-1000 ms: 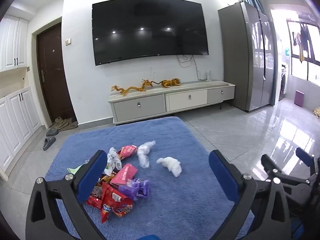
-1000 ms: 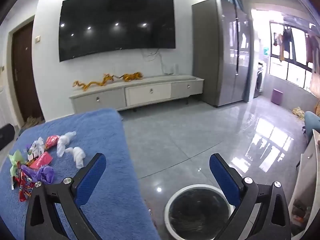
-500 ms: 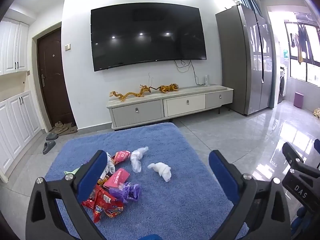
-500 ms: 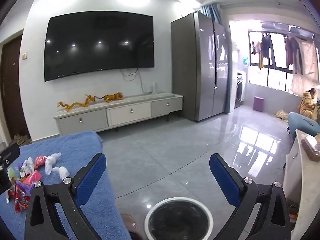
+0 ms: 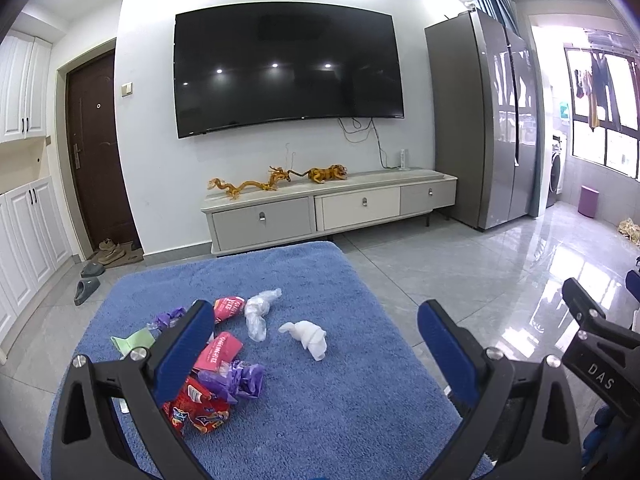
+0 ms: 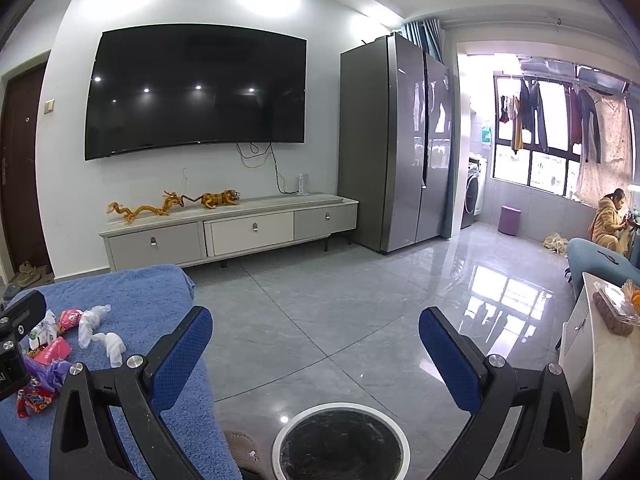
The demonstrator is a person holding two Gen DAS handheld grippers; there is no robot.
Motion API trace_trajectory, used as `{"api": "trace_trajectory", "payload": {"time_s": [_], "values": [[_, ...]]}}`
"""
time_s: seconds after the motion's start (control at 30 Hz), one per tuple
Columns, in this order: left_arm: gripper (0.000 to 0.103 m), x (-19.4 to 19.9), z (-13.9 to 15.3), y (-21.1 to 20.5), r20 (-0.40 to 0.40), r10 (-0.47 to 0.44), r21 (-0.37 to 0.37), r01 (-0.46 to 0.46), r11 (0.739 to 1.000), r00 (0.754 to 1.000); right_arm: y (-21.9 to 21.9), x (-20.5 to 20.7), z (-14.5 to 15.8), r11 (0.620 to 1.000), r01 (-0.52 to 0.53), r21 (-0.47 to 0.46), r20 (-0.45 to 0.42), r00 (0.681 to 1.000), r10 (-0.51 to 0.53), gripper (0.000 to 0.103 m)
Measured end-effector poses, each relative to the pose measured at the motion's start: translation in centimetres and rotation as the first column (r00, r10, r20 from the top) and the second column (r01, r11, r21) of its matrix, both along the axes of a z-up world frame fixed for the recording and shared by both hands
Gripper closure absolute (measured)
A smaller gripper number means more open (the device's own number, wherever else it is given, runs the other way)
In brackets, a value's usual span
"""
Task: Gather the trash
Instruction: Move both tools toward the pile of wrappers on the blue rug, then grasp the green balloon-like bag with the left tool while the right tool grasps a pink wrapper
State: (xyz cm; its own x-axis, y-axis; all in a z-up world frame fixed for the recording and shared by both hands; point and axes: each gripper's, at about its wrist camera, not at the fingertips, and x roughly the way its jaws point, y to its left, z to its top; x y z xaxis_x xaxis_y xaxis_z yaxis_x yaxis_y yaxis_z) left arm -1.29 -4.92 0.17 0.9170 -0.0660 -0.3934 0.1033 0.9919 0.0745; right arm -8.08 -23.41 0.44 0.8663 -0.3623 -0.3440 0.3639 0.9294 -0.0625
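We hold 2 pairs of blue-padded tongs above a blue rug (image 5: 320,412), both with jaws spread wide and nothing between them. The left tongs (image 5: 316,356) point out over the rug toward the wall with the television; the right tongs (image 6: 316,356) sit further right, over grey floor tiles.

The trash lies in 1 loose pile on the near left part of the rug. A crumpled white tissue (image 5: 307,338) sits between the 2 left pads, a little beyond them and apart from both. Just left of it lies a clear plastic wad (image 5: 258,312). Further left are a red snack wrapper (image 5: 199,408), a pink packet (image 5: 219,352), a purple wrapper (image 5: 240,376) and a green scrap (image 5: 134,340), partly hidden behind the left pad.

A round white-rimmed bin (image 6: 340,444) lined in black stands on the tiles just beside the rug's right edge, directly below the right tongs. We judge it was set there so each piece needs only a short carry from pile to bin. The open, level hold of the left tongs suggests we are lining up on the tissue, the nearest loose piece. Nothing appears collected yet; the bin's dark inside is hard to read.
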Motion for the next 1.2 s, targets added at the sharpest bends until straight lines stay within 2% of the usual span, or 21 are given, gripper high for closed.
{"api": "trace_trajectory", "payload": {"time_s": [0.27,0.47,0.63,0.9,1.03,1.2], "values": [[0.001,1.2,-0.7,1.0,-0.034,-0.003,-0.002,0.003,1.000,0.999,0.2,1.0,-0.6,1.000,-0.013,-0.012,-0.031,0.999,0.013,0.000],[0.001,1.8,-0.9,1.9,-0.073,-0.032,-0.065,0.027,0.997,0.997,0.0,1.8,-0.9,1.000,-0.003,-0.013,-0.052,0.999,0.002,0.000],[0.001,2.2,-1.4,2.1,-0.088,-0.063,-0.090,0.055,0.994,0.994,0.0,2.6,-1.2,1.000,0.011,-0.027,-0.074,0.997,-0.013,0.000],[0.001,2.9,-2.2,3.1,-0.121,-0.121,-0.126,0.106,0.986,0.985,-1.7,3.3,-1.6,0.999,0.043,0.028,-0.062,0.997,-0.042,0.000],[0.001,3.2,-2.3,5.1,-0.121,-0.129,-0.146,0.111,0.983,0.984,-1.7,4.4,-1.6,0.998,0.021,0.063,-0.100,0.995,-0.014,0.000],[0.001,4.5,-1.9,11.3,-0.108,-0.046,-0.182,0.026,0.983,0.993,-0.5,6.0,-1.2,0.996,-0.047,0.075,-0.137,0.989,0.057,0.000]]}}
